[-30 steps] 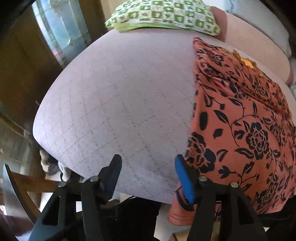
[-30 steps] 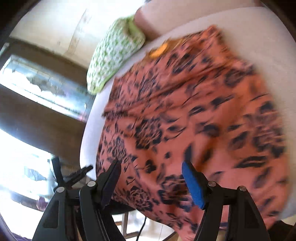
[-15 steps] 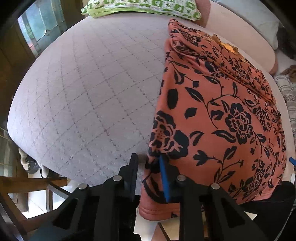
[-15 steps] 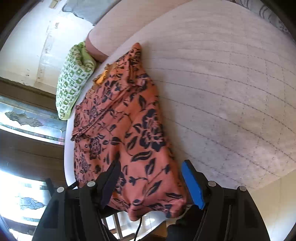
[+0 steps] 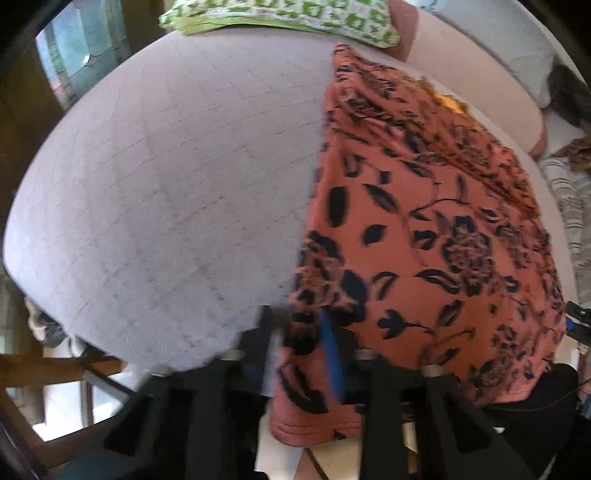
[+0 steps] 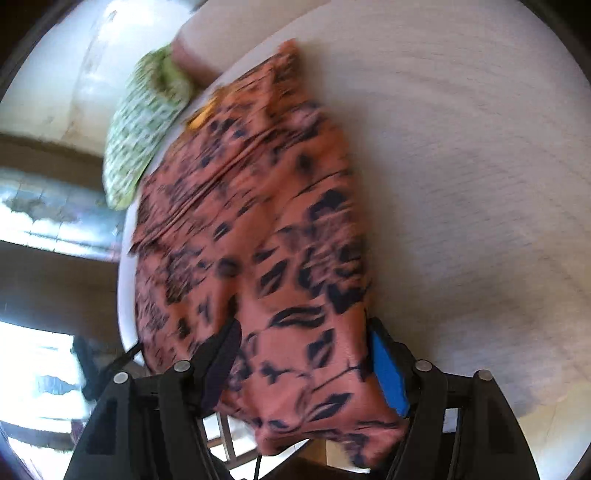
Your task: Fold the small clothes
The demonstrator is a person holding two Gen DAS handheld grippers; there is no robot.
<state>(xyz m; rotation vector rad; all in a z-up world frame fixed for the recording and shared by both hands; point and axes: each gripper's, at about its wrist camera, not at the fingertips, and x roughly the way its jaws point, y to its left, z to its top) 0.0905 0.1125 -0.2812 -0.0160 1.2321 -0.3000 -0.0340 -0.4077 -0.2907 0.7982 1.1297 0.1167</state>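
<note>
already the left gripper (image 5: 299, 328) is pinched tight on the near left corner of the orange floral garment (image 5: 424, 229), its jaws having just closed with the hem caught between them; i judge this grip is there to carry that corner up and over for a fold. to its left and ahead lies bare quilted pad (image 5: 166, 192), wide and unobstructed, which gives plenty of room to swing cloth that way. far ahead of it a folded green checked cloth (image 5: 280, 18) sits at the pad's far edge, well apart from the garment, so a fold away from the gripper should stop short of it. just behind the gripper the pad's near edge drops away and the garment's hem hangs over it, so there is little slack to pull backward.

the right gripper (image 6: 306, 365) straddles the garment's near right corner, jaws apart but just narrowing, cloth lying between them; the blur hides whether the pads press yet, and it looks not yet gripped. to its right the pad is bare and broad. the garment's long right edge runs straight ahead from the blue pad (image 6: 388, 373), and looks easy to follow.
</note>
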